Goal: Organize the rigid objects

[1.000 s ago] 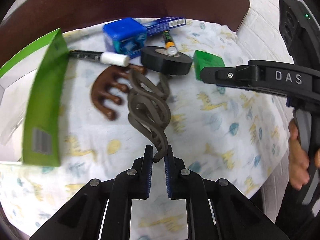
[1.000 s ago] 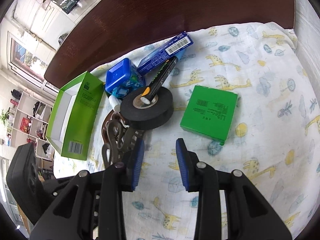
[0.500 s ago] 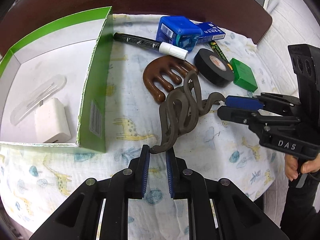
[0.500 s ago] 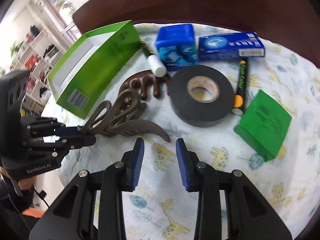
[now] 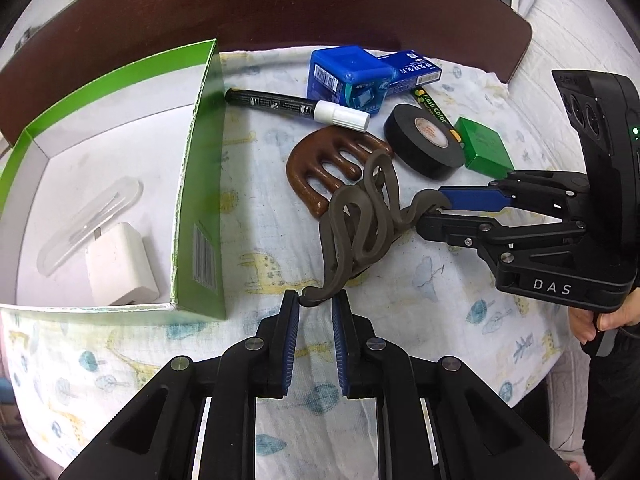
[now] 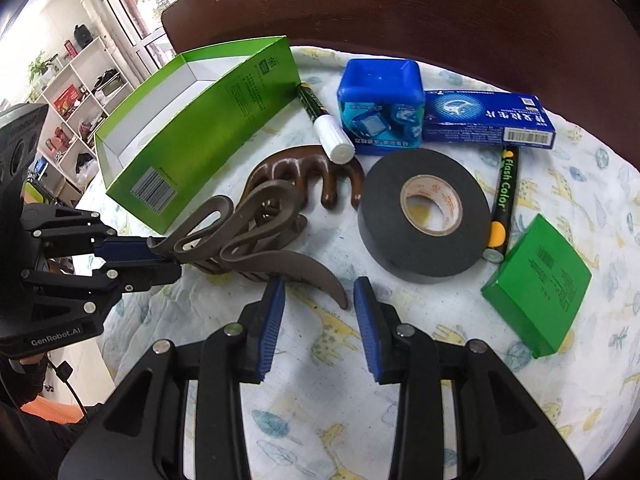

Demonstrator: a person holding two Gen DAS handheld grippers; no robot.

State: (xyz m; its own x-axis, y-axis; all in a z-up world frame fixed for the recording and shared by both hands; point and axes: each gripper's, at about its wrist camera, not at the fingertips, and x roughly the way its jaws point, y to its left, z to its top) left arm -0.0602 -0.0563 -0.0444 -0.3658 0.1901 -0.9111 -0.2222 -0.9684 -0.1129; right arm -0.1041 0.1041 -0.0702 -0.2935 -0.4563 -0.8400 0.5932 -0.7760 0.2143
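Since a second ago the wavy grey-brown clip (image 5: 360, 224) has been drawn off the tape roll (image 5: 420, 148) and the brown comb (image 5: 316, 160) towards the green box (image 5: 200, 200). The right claw (image 6: 320, 292) has rolled over and come in at the clip's far end.

The left claw (image 5: 315, 300) has just eased a little but stands almost closed, its pads pinching the clip's blunt tail. The right claw's jaws have just widened. They are about a third apart, and the clip's pointed tip lies between them, against the left pad and clear of the right one.

Bare giraffe-print cloth (image 5: 400, 300) runs under both claws and out to the right of the left claw as far as the table's edge. Left of that claw the box's long wall stands close, with its near corner just beside the jaws. Its open top shows a white adapter (image 5: 120, 264) and a clear plastic piece (image 5: 88, 220) on the floor. Ahead of the claw, beyond the clip, lie the comb, a black marker (image 5: 280, 102) and the tape. Behind these the dark table rim (image 5: 280, 12) curves.

The clip is one flat matte band bent into three or four tall loops. It spans from one claw to the other, and its loops overlap the comb's teeth.
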